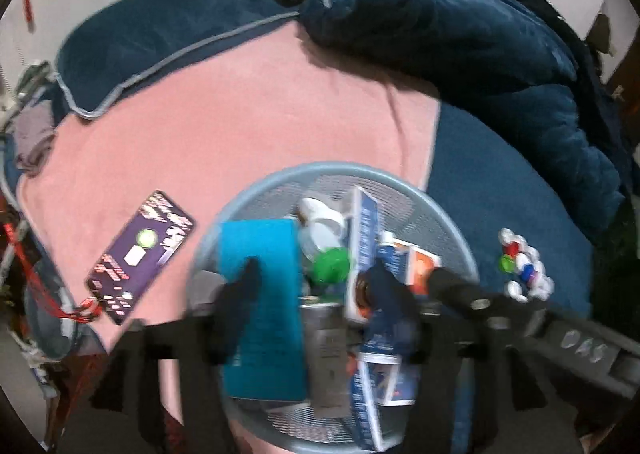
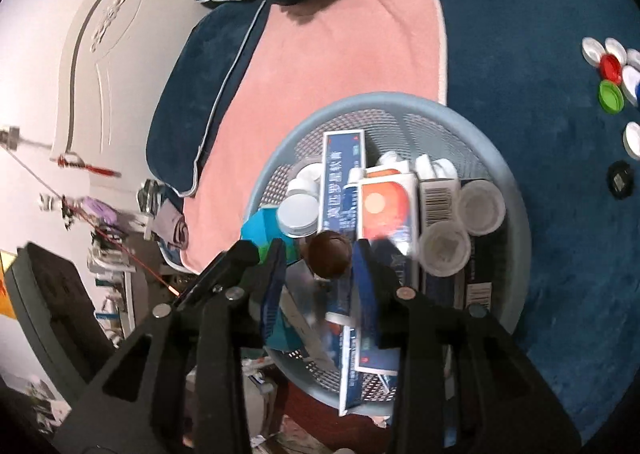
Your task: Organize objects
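A round light-blue mesh basket (image 1: 400,177) (image 2: 516,189) sits on the bed, packed with boxes and bottles. My left gripper (image 1: 316,286) hangs open over it, straddling a teal box (image 1: 260,254), a green-capped bottle (image 1: 330,266) and a grey box (image 1: 326,338); its pads press on nothing. My right gripper (image 2: 320,266) is open above the same basket, with a brown-capped bottle (image 2: 330,254) between its fingers and a gap at the left pad. Blue boxes (image 2: 344,157), an orange-and-white box (image 2: 386,205) and clear-lidded jars (image 2: 480,205) fill the basket.
A purple box (image 1: 140,254) lies on the pink towel (image 1: 240,113) left of the basket. Several loose bottle caps (image 1: 520,266) (image 2: 610,69) rest on the dark blue bedding (image 2: 540,33) to the right. Blue pillows and a rumpled duvet (image 1: 460,33) lie behind.
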